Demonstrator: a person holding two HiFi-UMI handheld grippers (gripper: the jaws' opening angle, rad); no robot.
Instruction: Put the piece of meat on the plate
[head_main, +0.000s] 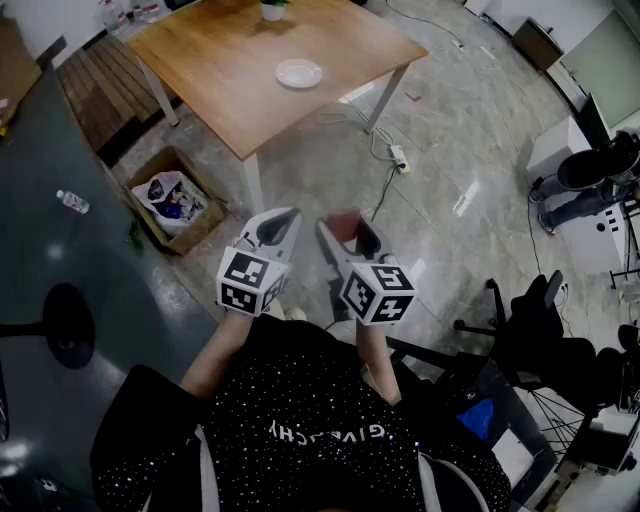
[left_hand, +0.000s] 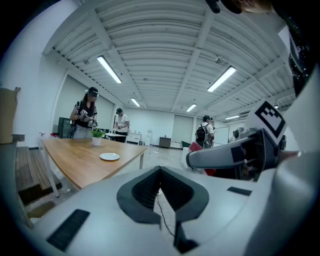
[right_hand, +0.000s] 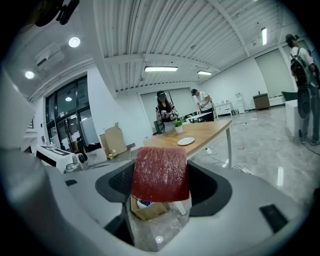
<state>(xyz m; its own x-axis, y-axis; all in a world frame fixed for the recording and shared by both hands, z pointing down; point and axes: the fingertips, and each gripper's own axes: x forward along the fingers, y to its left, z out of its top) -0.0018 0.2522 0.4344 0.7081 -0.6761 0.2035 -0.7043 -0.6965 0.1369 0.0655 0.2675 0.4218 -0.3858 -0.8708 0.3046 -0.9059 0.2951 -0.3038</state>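
Piece of meat (right_hand: 160, 175), a red, nearly square slab, stands on edge between the two jaws of the right tongs (head_main: 347, 228). Its broad face is turned toward the camera on those tongs and its side edges sit against the pads. It is too close to square for a long axis to be told. The jaws stand wide and clamp it by those sides, in the air above the floor, with its top edge rising past the jaws. The left tongs (left_hand: 160, 169), just beside the right, have their jaws closed tip to tip with nothing between. The white plate (head_main: 299, 73) lies on the wooden surface (head_main: 215, 60), well apart from the meat.
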